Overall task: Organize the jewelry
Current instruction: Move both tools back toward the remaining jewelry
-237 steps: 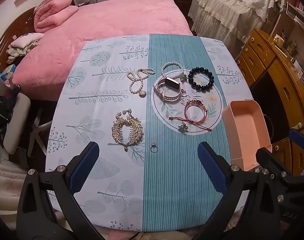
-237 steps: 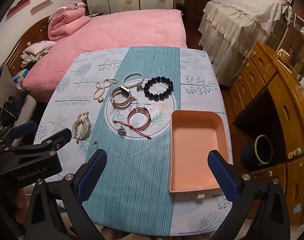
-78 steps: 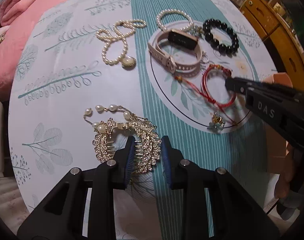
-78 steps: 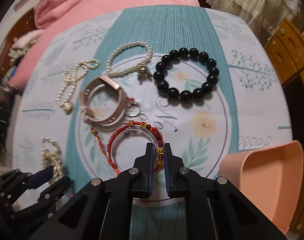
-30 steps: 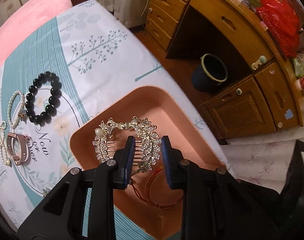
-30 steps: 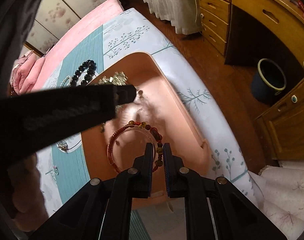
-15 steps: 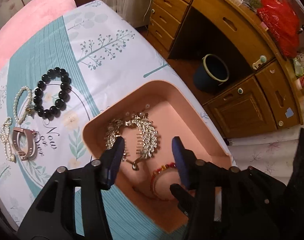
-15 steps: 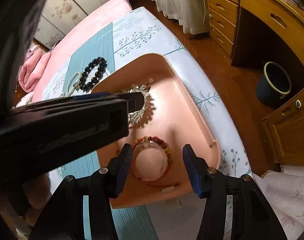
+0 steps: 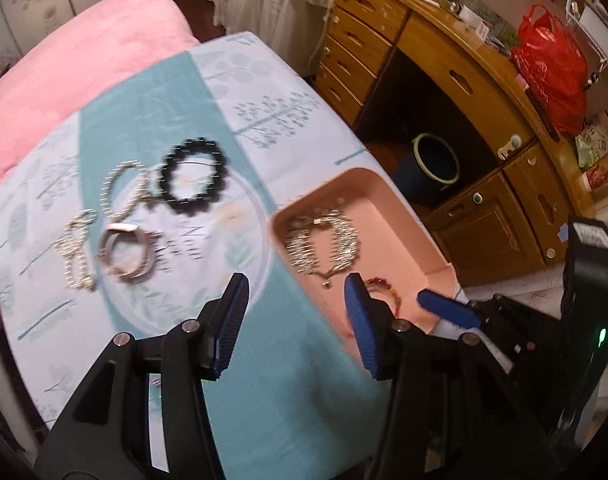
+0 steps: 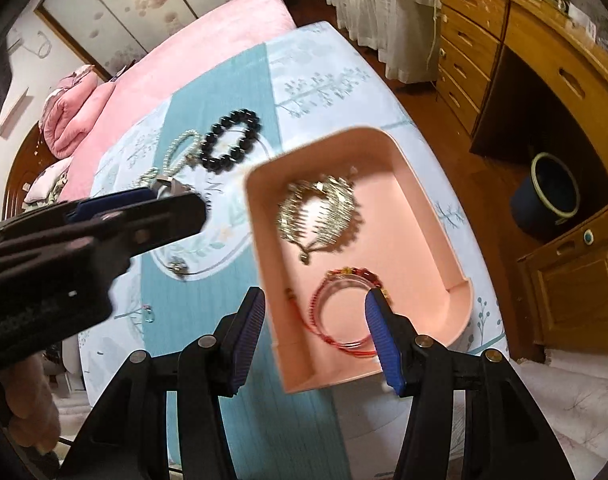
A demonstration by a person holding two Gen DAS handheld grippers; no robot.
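- Table (image 9: 264, 380) carries a pink tray (image 10: 431, 216) at its right side.
- Left gripper (image 9: 296, 316) and right gripper (image 10: 315, 332) both spread wide, holding nothing.
- Black beads (image 9: 194, 176), watch (image 9: 126, 252) and pearls (image 9: 78, 248) lie on the cloth.
- Gold comb (image 10: 317, 216) and red bracelet (image 10: 339, 308) rest inside the tray.

My surface (image 10: 208, 320) wears a pale leaf-print cloth with a teal stripe. Pink tray (image 10: 431, 200) sits at its 3 o'clock edge. Toward 11 o'clock lie a black bead bracelet (image 10: 230, 140), a pearl bracelet (image 9: 124, 188), a pearl necklace (image 9: 76, 248) and a watch band (image 9: 124, 256). A small ring (image 10: 148, 314) lies alone at 8 o'clock.
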